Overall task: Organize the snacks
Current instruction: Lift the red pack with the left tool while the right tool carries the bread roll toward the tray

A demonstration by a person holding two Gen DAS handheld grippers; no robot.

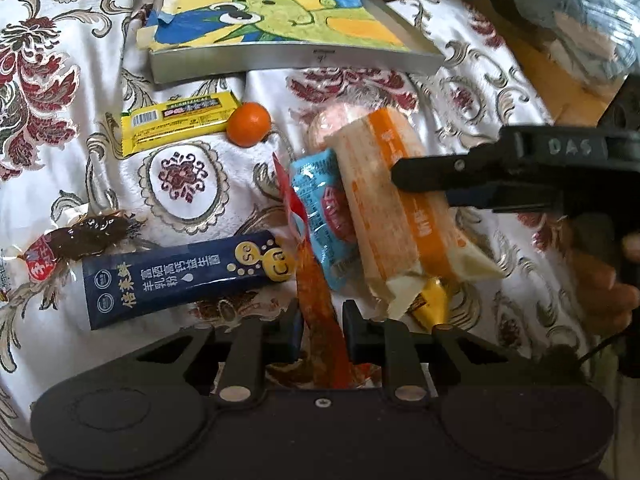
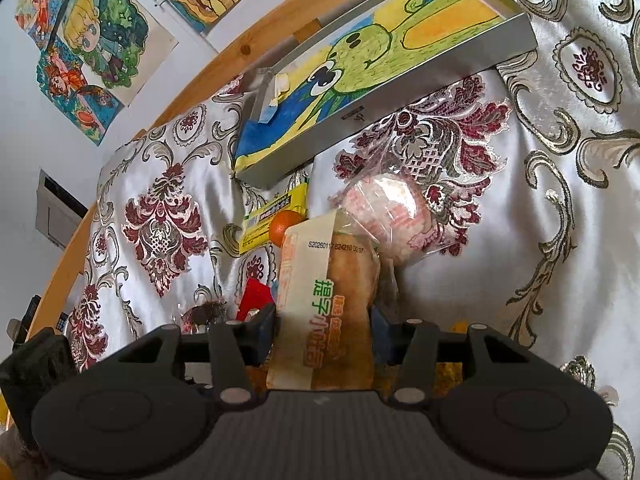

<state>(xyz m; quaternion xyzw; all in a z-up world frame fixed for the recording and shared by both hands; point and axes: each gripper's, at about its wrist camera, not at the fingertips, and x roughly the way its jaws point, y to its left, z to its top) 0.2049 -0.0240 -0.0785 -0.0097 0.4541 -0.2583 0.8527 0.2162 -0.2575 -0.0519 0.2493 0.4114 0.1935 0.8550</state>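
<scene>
right gripper (image 2: 324, 332) clamped on bread packet (image 2: 328, 312); left gripper (image 1: 322, 326) astride red wrapper (image 1: 320, 304)

The right tool (image 2: 324, 332) grips a bread packet (image 2: 326, 300) between its fingers; beyond lie a pink wrapped cake (image 2: 386, 216), a tangerine (image 2: 284, 228) and a yellow bar (image 2: 276, 216). A shallow box (image 2: 360, 80) with a painted lining rests farther back on the patterned cloth (image 2: 560, 200)
</scene>
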